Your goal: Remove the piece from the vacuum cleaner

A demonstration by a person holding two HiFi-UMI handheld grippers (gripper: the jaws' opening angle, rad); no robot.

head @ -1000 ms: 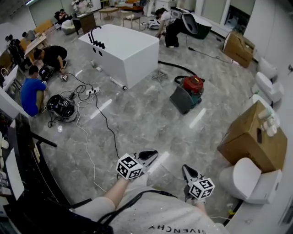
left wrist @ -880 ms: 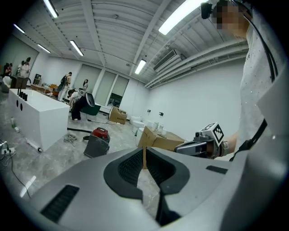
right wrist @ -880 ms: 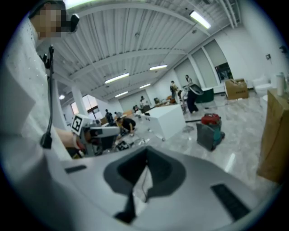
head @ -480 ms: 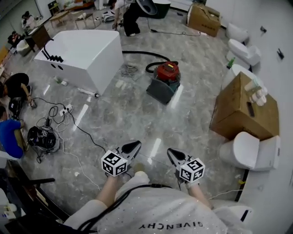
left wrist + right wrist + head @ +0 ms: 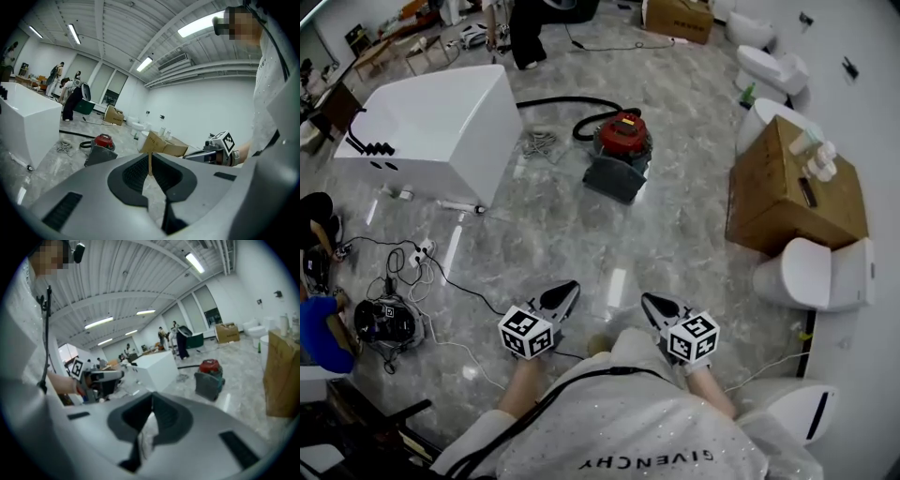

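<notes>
Vacuum (image 5: 620, 142) stood at 12 o'clock, well off | left hand-held gripper (image 5: 560, 298) and right hand-held gripper (image 5: 660, 309) closed, empty | should approach squarely, open jaws late.

The floor (image 5: 572, 234) is glossy grey stone. Near three o'clock the cardboard box (image 5: 778, 202) looks matt. At twelve the vacuum cleaner (image 5: 622, 133) has shiny red plastic.

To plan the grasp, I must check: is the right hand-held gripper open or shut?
Shut. In the right gripper view the right hand-held gripper shows its jaws together at the tips, with nothing held between them.
</notes>
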